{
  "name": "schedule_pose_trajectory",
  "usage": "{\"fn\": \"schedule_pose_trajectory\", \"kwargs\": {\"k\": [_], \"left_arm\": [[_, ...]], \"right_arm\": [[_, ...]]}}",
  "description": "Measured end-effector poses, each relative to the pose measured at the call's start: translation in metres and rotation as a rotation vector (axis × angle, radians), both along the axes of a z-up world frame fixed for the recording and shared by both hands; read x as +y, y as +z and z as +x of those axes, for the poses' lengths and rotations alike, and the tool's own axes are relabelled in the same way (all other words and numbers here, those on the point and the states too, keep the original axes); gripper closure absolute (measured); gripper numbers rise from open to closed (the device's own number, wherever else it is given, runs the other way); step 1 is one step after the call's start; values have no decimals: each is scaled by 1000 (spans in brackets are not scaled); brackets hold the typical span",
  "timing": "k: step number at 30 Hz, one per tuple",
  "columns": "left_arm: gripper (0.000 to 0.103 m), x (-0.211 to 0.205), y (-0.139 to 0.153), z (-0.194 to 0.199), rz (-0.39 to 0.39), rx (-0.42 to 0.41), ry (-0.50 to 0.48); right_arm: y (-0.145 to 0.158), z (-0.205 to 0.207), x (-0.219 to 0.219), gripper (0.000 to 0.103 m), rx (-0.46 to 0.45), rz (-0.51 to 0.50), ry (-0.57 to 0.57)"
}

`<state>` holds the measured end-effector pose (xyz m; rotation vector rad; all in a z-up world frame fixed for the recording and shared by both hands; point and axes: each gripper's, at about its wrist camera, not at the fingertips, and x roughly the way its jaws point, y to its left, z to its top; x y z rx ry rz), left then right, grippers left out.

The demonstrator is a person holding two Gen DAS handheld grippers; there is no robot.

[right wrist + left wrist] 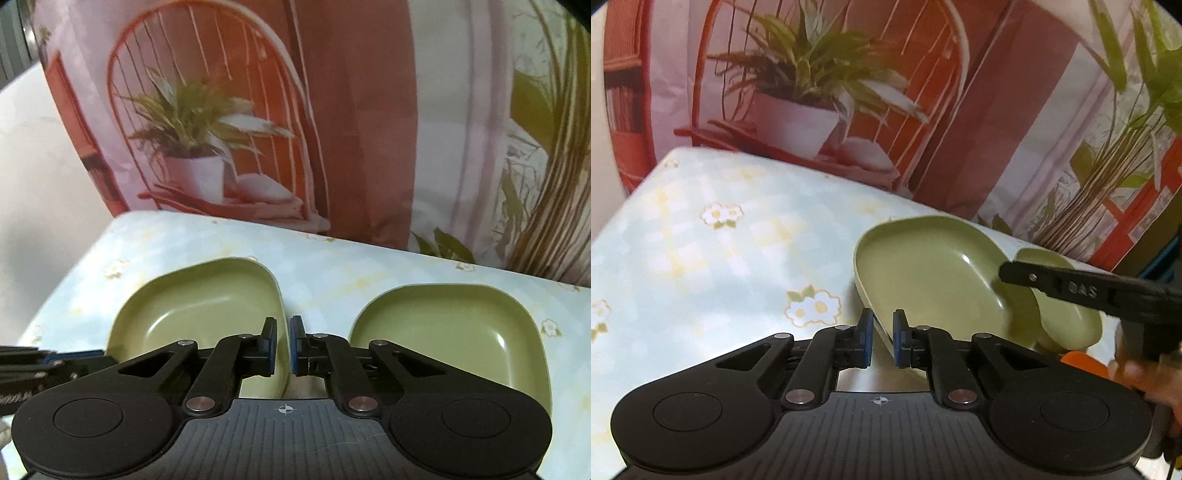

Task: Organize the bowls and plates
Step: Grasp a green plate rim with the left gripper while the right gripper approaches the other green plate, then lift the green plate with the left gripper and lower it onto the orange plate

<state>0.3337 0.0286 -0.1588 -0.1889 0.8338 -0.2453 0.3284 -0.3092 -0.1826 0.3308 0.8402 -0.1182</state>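
Note:
Two green square bowls sit on the floral tablecloth. In the left wrist view my left gripper (882, 341) is nearly shut with the near rim of the left bowl (923, 273) between its pads, and the bowl is tilted up. The second bowl (1067, 314) lies behind it. In the right wrist view my right gripper (283, 345) has its jaws close together astride the right rim of the left bowl (207, 306). The right bowl (450, 325) sits flat beside it. The right gripper also shows in the left wrist view (1089, 291).
The table (701, 236) has a pale blue cloth with flowers. A curtain printed with a potted plant and a chair (207, 147) hangs right behind the table's far edge. The table's left edge (74, 273) drops off near the left bowl.

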Motion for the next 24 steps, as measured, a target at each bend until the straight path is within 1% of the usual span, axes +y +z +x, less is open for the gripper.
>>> {"fn": "schedule_pose_trajectory", "kwargs": {"k": [3,5,8,12,18,24], "left_arm": [[91,-1,14,-7,-2,-19,-11],[91,-8,23,-12,13,-35,-36],[91,-22,32,-20,13,-51,-82],[91,-49,40,-32,20,-70,-152],[91,-87,40,-52,32,-83,-267],[91,-118,30,-64,73,-69,-365]], "right_arm": [[16,-18,3,96,-44,23,-6],[26,-33,3,96,-76,25,-12],[40,-60,0,96,-121,19,-26],[50,-100,-9,96,-156,-4,-69],[60,-168,-26,96,-206,-7,-160],[53,-231,-30,95,-234,15,-251]]}}
